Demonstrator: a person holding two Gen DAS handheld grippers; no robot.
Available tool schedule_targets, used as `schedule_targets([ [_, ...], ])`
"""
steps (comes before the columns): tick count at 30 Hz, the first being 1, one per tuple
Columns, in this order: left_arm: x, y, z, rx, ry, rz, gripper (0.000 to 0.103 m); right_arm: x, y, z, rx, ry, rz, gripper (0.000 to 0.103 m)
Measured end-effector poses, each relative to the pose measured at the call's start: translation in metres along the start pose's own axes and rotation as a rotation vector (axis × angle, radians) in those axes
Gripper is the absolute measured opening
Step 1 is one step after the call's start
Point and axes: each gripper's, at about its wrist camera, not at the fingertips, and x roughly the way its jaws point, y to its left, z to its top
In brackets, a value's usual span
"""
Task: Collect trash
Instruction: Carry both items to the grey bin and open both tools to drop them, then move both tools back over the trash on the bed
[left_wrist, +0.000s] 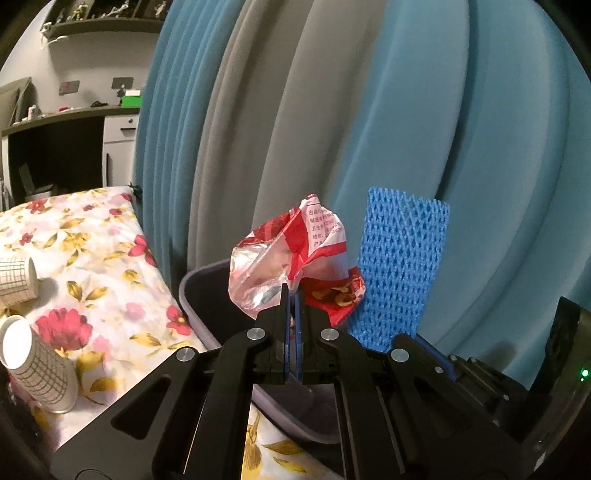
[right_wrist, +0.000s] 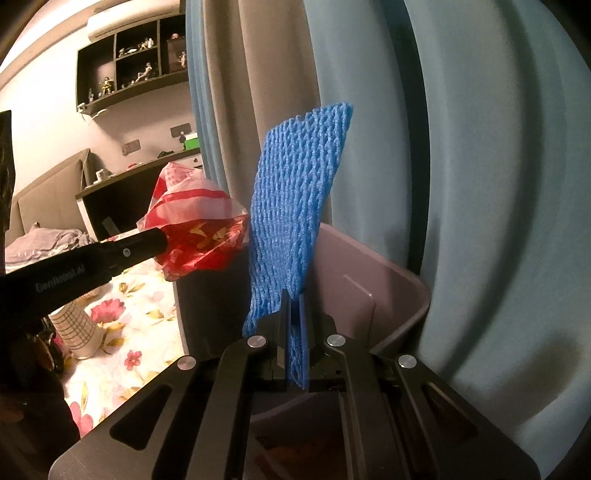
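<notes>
My left gripper (left_wrist: 293, 291) is shut on a crumpled red and clear plastic wrapper (left_wrist: 291, 258) and holds it above the grey bin (left_wrist: 207, 317). My right gripper (right_wrist: 293, 295) is shut on a blue foam net sleeve (right_wrist: 295, 199), held upright above the same bin (right_wrist: 369, 280). In the left wrist view the net (left_wrist: 399, 266) stands just right of the wrapper. In the right wrist view the wrapper (right_wrist: 195, 229) and the left gripper's fingers (right_wrist: 147, 243) are just left of the net.
The bin stands at the edge of a floral bedspread (left_wrist: 92, 258), against blue and grey curtains (left_wrist: 258, 110). Two checked paper cups (left_wrist: 37, 369) lie on the bed at the left. A desk and shelves (right_wrist: 129, 55) are at the back.
</notes>
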Motion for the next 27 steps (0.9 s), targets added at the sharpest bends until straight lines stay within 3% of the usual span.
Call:
schedule_targets([
  [10, 0.018, 0.0, -0.005, -0.011, 0.048, -0.055, 0.003, 0.003, -0.004, 0.0, 0.01, 0.005, -0.008, 0.008],
  [11, 0.018, 0.001, -0.005, -0.014, 0.051, -0.068, 0.008, 0.003, -0.005, 0.0, 0.012, 0.007, -0.008, 0.012],
  [12, 0.017, 0.001, -0.005, -0.015, 0.047, -0.064, 0.013, 0.003, -0.005, 0.0, 0.012, 0.007, -0.008, 0.023],
  [13, 0.016, 0.002, -0.006, -0.013, 0.037, -0.034, 0.03, 0.002, -0.006, 0.0, 0.012, 0.006, -0.006, 0.033],
  [14, 0.014, 0.003, -0.006, -0.013, 0.03, -0.016, 0.051, 0.001, -0.007, 0.0, 0.011, 0.003, -0.007, 0.037],
  [17, 0.003, 0.012, -0.007, -0.042, -0.007, 0.023, 0.08, -0.004, -0.01, -0.002, 0.013, -0.003, -0.022, 0.04],
  [19, -0.007, 0.016, -0.007, -0.054, -0.038, 0.066, 0.092, -0.011, -0.012, -0.002, 0.019, -0.018, -0.031, 0.048],
  [21, -0.018, 0.019, -0.008, -0.06, -0.061, 0.097, 0.097, -0.019, -0.013, -0.002, 0.021, -0.036, -0.037, 0.054],
  [27, -0.052, 0.02, -0.016, -0.028, -0.082, 0.205, 0.097, -0.046, -0.01, -0.002, 0.021, -0.117, -0.06, 0.081],
])
